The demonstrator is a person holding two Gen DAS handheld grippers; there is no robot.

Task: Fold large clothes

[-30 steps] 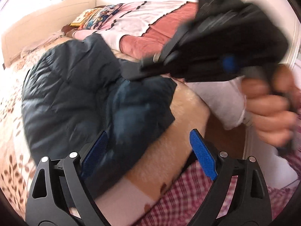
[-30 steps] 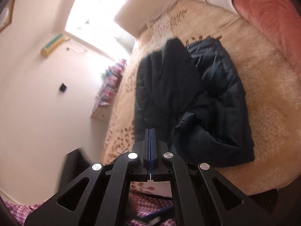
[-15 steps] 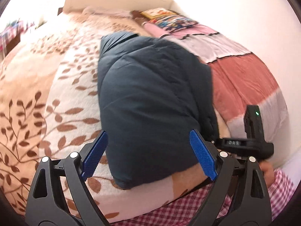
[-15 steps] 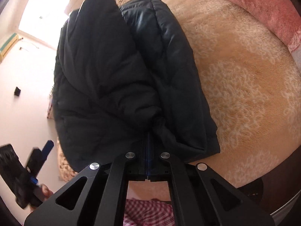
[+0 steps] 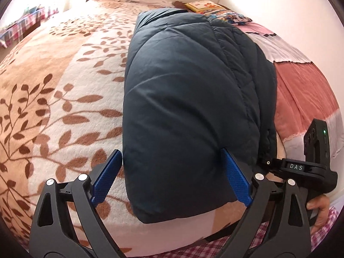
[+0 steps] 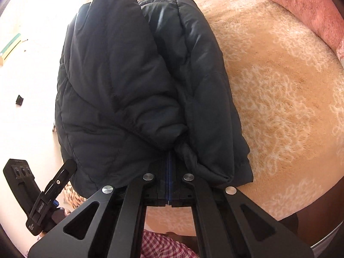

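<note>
A dark navy puffer jacket lies folded lengthwise on the bed, its near end bulging toward me. My left gripper is open and straddles that near end; the blue pads stand beside the fabric without squeezing it. In the right wrist view the jacket shows two padded layers with a bunched cuff at the near edge. My right gripper is shut, and its tips are tucked against that cuff, so I see no fabric pinched between them. A hand holds the right gripper at the jacket's right side.
A cream blanket with brown leaves covers the bed, tan fleece to the jacket's right. A pink and red quilt lies along the far right, pillows at the headboard. Checked red trousers show below.
The left view has rolled and swung from the jacket's side to its near end. The right gripper has come down from above the jacket to its near edge, still shut.
</note>
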